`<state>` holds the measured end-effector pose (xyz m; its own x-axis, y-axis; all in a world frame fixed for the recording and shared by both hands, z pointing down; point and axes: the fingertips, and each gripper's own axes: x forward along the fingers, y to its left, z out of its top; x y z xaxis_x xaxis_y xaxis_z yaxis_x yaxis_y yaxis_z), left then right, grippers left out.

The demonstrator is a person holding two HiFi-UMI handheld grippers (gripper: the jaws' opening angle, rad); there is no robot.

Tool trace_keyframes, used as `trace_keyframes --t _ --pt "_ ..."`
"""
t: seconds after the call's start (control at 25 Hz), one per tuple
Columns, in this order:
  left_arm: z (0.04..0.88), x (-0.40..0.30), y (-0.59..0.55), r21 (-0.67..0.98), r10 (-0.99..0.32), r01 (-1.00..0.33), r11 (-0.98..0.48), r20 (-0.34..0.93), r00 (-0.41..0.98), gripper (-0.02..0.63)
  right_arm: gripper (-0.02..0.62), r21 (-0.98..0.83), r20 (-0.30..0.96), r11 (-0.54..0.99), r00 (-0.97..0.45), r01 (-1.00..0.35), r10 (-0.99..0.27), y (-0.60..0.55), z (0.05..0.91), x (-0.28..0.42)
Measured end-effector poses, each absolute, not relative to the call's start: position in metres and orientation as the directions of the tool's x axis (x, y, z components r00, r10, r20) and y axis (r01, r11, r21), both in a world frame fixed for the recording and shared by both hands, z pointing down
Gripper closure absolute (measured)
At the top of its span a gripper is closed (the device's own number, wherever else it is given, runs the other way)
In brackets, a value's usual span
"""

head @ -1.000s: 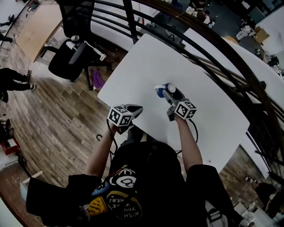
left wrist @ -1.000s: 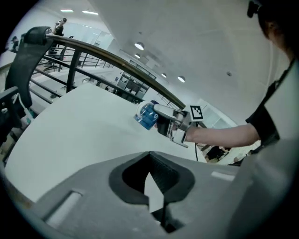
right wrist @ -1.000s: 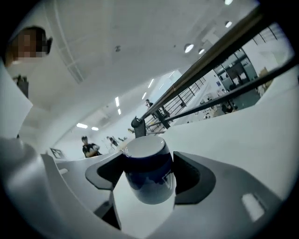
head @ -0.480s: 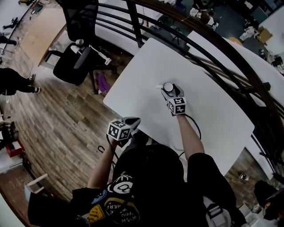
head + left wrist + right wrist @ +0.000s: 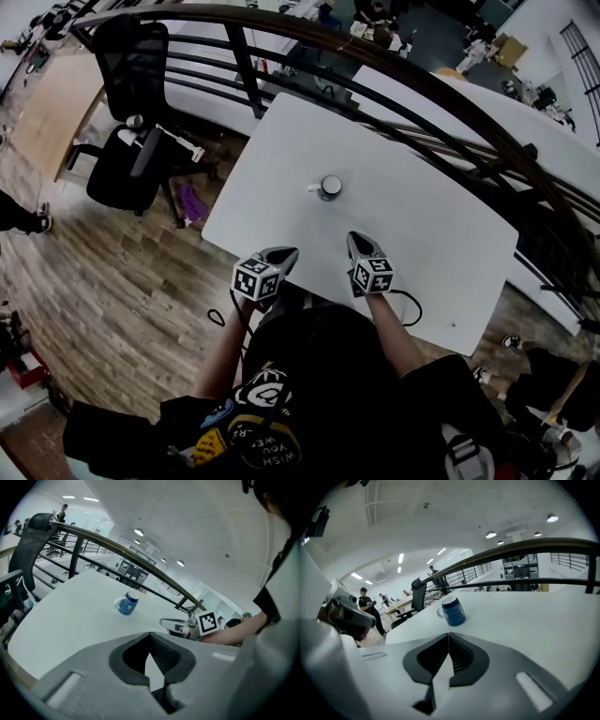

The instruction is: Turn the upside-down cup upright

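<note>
A blue cup with a white rim and handle stands by itself on the white table, mouth up as far as I can tell. It also shows in the left gripper view, cup, and in the right gripper view, cup. My right gripper hovers near the table's front edge, well short of the cup; its jaws are closing, tips meeting with nothing between them. My left gripper hangs at the front edge, shut and empty.
A black office chair stands on the wood floor to the left of the table. A dark curved railing runs behind the table's far edge. A second white table lies beyond it.
The right gripper let go of the cup, drew back toward the person and closed its jaws. The cup stays standing on the table. The left gripper has hardly moved.
</note>
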<state>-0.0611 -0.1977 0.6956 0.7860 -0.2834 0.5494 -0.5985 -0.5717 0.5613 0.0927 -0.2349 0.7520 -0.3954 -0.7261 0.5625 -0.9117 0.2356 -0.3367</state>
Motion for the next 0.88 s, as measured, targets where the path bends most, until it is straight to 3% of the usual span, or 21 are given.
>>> trace_keyframes --t 0.04,0.24,0.44,0.88 --pt "0.694 -0.056 -0.197 0.551 -0.284 -0.593 -0.587 0.545 0.789 0.604 0.597 -0.336 0.582 0.216 -0.382 -0.917 -0.718 -0.215 0.751 0.09" --pt "0.677 -0.014 -0.189 0.486 -0.29 -0.55 -0.679 0.511 0.809 0.603 0.597 -0.365 0.584 0.239 -0.421 -0.9 -0.694 -0.145 0.725 0.077" --pt "0.653 0.02 -0.168 0.423 -0.288 -0.52 -0.742 0.498 0.818 0.604 0.597 -0.374 0.488 0.228 -0.4 -0.899 -0.775 -0.135 0.671 0.093" --pt "0.617 0.044 -0.035 0.311 -0.511 -0.692 -0.651 0.494 0.703 0.603 0.597 -0.411 0.327 0.367 -0.511 -0.834 -0.795 -0.021 0.604 0.121"
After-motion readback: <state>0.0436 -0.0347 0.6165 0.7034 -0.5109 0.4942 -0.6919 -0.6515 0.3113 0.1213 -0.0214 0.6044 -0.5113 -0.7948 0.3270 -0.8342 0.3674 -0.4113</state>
